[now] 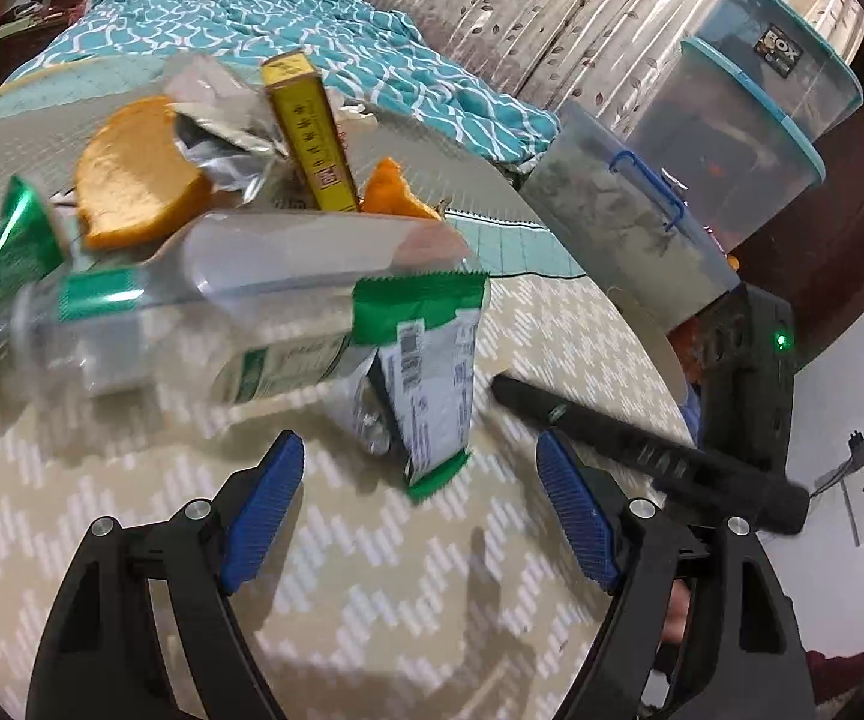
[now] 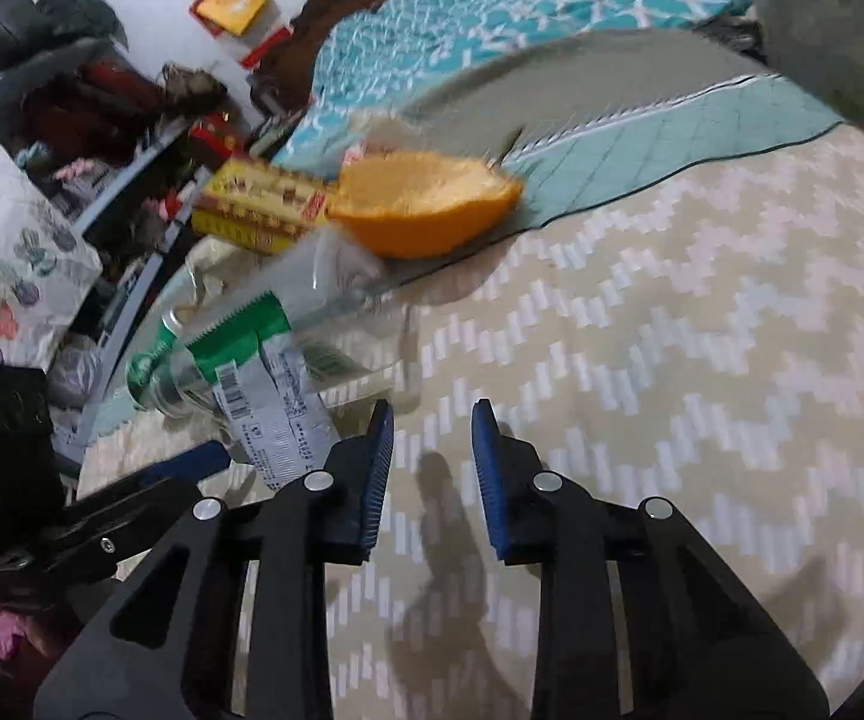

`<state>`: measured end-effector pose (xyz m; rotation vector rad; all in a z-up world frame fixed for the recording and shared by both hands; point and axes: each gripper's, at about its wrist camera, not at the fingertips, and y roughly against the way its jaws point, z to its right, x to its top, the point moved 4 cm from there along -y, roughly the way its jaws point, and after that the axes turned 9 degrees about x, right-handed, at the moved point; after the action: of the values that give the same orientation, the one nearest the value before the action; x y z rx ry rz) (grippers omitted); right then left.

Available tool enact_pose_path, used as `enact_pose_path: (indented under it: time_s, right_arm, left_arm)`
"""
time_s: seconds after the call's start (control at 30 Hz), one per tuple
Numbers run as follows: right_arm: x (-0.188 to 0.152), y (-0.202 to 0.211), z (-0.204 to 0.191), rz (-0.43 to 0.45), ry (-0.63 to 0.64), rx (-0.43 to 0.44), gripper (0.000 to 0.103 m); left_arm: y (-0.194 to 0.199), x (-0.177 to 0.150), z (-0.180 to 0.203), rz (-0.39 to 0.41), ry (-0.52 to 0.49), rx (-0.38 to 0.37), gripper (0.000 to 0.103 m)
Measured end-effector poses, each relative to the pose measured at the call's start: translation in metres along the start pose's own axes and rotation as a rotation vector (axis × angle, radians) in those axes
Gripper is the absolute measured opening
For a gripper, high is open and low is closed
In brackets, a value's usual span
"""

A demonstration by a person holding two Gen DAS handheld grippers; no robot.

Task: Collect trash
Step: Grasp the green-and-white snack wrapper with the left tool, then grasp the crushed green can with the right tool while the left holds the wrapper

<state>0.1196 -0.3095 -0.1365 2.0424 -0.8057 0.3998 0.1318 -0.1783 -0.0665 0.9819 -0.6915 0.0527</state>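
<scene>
While the left gripper hangs with its jaws spread wide and nothing between them, a green-and-white wrapper lies just ahead on the zigzag-patterned cover, leaning against a clear plastic bottle. Behind sit orange peels and a yellow box. The right gripper (jaws parted, empty) hovers near the bottle.
</scene>
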Motion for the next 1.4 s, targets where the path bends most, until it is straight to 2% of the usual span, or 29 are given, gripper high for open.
enact_pose_path:
  time_s: [0.07,0.13,0.2,0.23,0.27,0.33,0.47,0.5,0.53,0.57,0.6,0.7,0.8,0.9,1.0,1.1,1.2,1.3,1.33,1.37,1.4]
  right_arm:
    - [-0.006,-0.008,-0.016,-0.046,0.028,0.074,0.029]
    - [-0.014,-0.014,-0.022,-0.096,0.006,0.223,0.027]
    - [-0.024,-0.016,-0.021,-0.136,-0.026,0.363,0.027]
    - [-0.027,-0.014,-0.019,-0.142,-0.036,0.379,0.027]
    - [-0.027,-0.014,-0.018,-0.134,-0.031,0.357,0.027]
    - [-0.024,-0.007,-0.019,-0.11,0.028,0.268,0.027]
    - [-0.017,-0.001,-0.043,-0.108,0.145,0.204,0.029]
    - [-0.01,-0.007,-0.054,-0.113,0.176,0.194,0.032]
    - [-0.009,-0.011,-0.068,-0.118,0.224,0.178,0.046]
    - [-0.005,-0.013,-0.079,-0.116,0.25,0.172,0.066]
    - [-0.005,-0.016,-0.094,-0.113,0.283,0.18,0.07]
    - [0.001,-0.042,-0.147,-0.172,0.309,0.256,0.071]
    - [-0.007,-0.072,-0.181,-0.271,0.226,0.37,0.07]
    - [-0.009,-0.11,-0.194,-0.339,0.016,0.459,0.07]
    - [-0.003,-0.144,-0.183,-0.276,-0.297,0.453,0.071]
    - [0.003,-0.156,-0.169,-0.183,-0.467,0.402,0.071]
    - [0.011,-0.166,-0.168,-0.13,-0.521,0.354,0.07]
    - [0.017,-0.17,-0.168,-0.128,-0.508,0.321,0.069]
    - [0.017,-0.173,-0.172,-0.131,-0.504,0.35,0.066]
    - [0.018,-0.172,-0.174,-0.134,-0.498,0.397,0.048]
    - [0.019,-0.172,-0.177,-0.157,-0.471,0.397,0.048]
  left_arm:
    - [-0.008,0.004,0.0,-0.011,0.01,0.004,0.074]
    - [-0.013,0.007,-0.004,-0.013,0.047,-0.007,0.071]
    - [-0.013,0.007,-0.011,-0.033,0.074,-0.042,0.055]
    - [-0.011,0.006,-0.015,-0.041,0.079,-0.054,0.048]
    - [-0.007,0.005,-0.019,-0.032,0.084,-0.049,0.036]
    - [0.005,0.001,-0.03,-0.009,0.096,-0.042,0.032]
    - [0.04,-0.016,-0.065,0.032,0.159,-0.036,0.03]
    - [0.049,-0.021,-0.076,0.044,0.175,-0.024,0.03]
    - [0.057,-0.027,-0.085,0.053,0.19,-0.012,0.029]
    - [0.071,-0.037,-0.102,0.071,0.222,0.014,0.029]
    - [0.081,-0.042,-0.113,0.083,0.242,0.031,0.029]
    - [0.113,-0.057,-0.15,0.136,0.309,0.095,0.029]
    - [0.141,-0.066,-0.183,0.198,0.366,0.161,0.029]
    - [0.156,-0.073,-0.205,0.233,0.415,0.19,0.029]
    - [0.16,-0.078,-0.218,0.245,0.444,0.176,0.03]
    - [0.154,-0.082,-0.216,0.239,0.435,0.162,0.03]
    - [0.151,-0.087,-0.212,0.244,0.408,0.166,0.03]
    - [0.152,-0.092,-0.209,0.247,0.389,0.171,0.03]
    - [0.152,-0.092,-0.209,0.247,0.392,0.162,0.03]
    - [0.153,-0.093,-0.211,0.247,0.396,0.155,0.03]
    - [0.153,-0.094,-0.211,0.247,0.4,0.151,0.03]
